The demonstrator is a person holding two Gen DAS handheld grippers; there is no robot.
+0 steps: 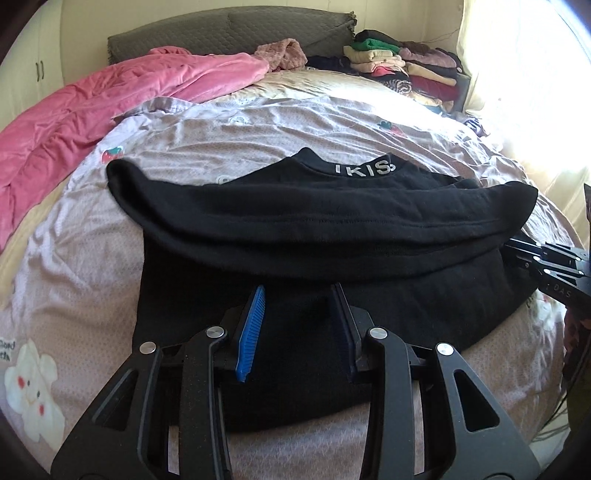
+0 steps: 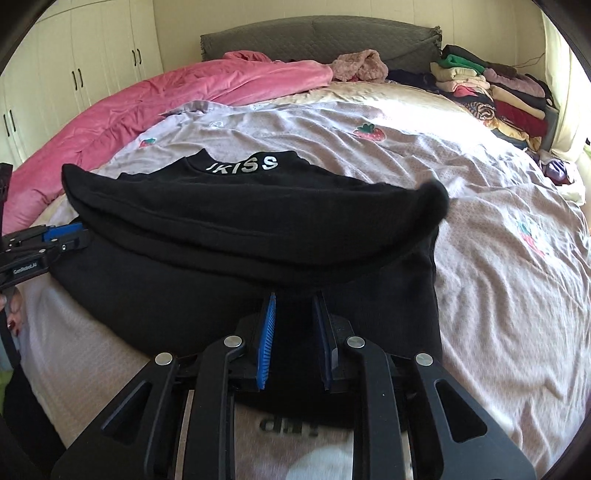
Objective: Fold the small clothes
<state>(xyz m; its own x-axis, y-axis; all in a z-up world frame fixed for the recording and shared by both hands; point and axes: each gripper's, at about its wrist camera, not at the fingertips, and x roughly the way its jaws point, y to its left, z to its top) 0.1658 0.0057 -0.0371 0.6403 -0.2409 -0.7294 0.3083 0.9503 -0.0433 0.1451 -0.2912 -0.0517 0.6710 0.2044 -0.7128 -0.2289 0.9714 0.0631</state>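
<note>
Clearly black top [image 2: 240, 229] collar reads "KISS".

The black sweater [image 1: 332, 218] is made of a matt, slightly fuzzy knit cloth, with stitched seams visible along a folded edge and pale lettering set on the collar band. The bedsheet [image 2: 461, 206] is seen as thin, finely dotted cloth, wrinkled, with printed strawberries. The pink blanket [image 1: 92, 110] appears as soft, plush fabric with a faint sheen. The headboard [image 2: 317, 35] is covered in grey quilted cloth. The left gripper [image 1: 299, 295] and right gripper [image 2: 295, 299] are built of matt black plastic, joined by shiny round metal pins, and their pads [image 1: 251, 332] are of ribbed blue rubbery material.
</note>
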